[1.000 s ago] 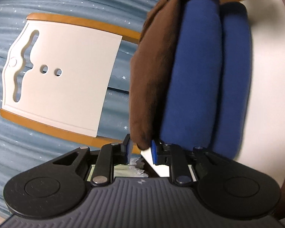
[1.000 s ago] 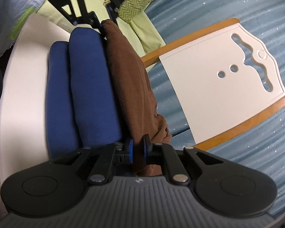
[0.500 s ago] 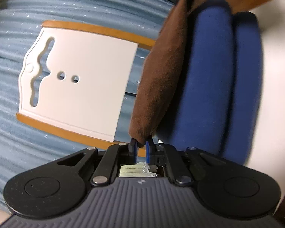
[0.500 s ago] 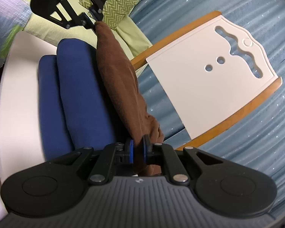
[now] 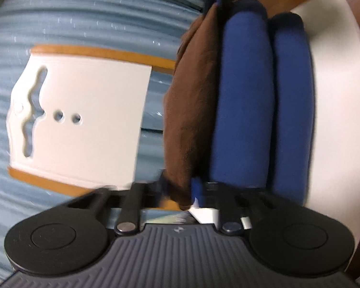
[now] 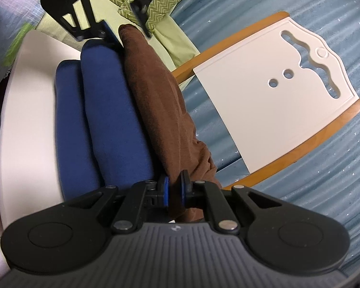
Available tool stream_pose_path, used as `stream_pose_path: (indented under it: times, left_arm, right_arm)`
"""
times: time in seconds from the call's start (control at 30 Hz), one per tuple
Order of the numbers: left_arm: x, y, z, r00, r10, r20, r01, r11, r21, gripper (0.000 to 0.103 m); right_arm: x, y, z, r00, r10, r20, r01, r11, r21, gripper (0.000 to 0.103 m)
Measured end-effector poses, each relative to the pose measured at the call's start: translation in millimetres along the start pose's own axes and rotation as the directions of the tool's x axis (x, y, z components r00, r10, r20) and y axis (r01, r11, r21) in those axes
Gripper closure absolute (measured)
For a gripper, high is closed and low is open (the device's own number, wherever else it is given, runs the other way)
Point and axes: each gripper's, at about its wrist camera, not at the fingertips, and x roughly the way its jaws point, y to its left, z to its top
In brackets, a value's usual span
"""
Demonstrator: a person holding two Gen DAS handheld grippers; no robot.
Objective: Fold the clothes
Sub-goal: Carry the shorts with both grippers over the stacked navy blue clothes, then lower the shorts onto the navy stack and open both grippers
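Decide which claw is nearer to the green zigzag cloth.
Left. The left claw is at the far end of the brown cloth, right beside the green zigzag cloth; the right claw grips the opposite end, well away from it.

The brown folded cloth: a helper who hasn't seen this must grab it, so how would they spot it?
Find the round white tabletop beside the blue striped bedspread. Three folded cloth bundles stand side by side there; the brown folded cloth is the outermost, nearest the white cutting board, unlike its two blue neighbours.

Blurred: left gripper point(image 5: 177, 189) at lower centre, grip on brown cloth point(image 5: 192, 110) unclear. Cut off at right edge: white tray point(image 5: 336, 120).
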Motion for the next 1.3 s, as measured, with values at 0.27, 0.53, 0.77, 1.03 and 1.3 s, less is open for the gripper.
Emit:
stream_pose_path:
  times: [0.27,0.53,0.77,1.03,1.3]
  left_arm:
    - [-2.6,-21.0,1.2,0.999,-0.027,-0.024,0.027,1.000,0.004,0.083]
    - [-29.3,8.8,-12.7,0.996,-0.058,0.062,0.071,0.970,-0.234,0.060]
    - [-22.9,69.1,-9.5,0.993,0.000,0.119,0.063,0.846,-0.529,0.060]
    - [38.8,53.9,-3.4,0.993,-0.111,0.034,0.107,0.765,-0.635,0.067]
    - [42.9,48.4,-4.0,0.994,-0.108,0.014,0.090,0.742,-0.665,0.067]
  right_arm:
    - [-4.8,7.7,-4.9,1.000,-0.003,0.002,0.003,0.999,-0.032,0.096]
    - [-26.8,2.5,-6.4,0.999,0.029,0.018,-0.030,0.997,0.078,0.086]
    - [-45.8,-44.7,-4.0,0.986,0.050,0.161,-0.124,0.860,0.495,0.087]
    - [11.8,-65.0,-33.3,0.991,0.102,0.083,-0.130,0.646,0.752,0.088]
    - [13.5,-60.1,-57.3,0.995,0.079,0.053,-0.089,0.584,0.807,0.082]
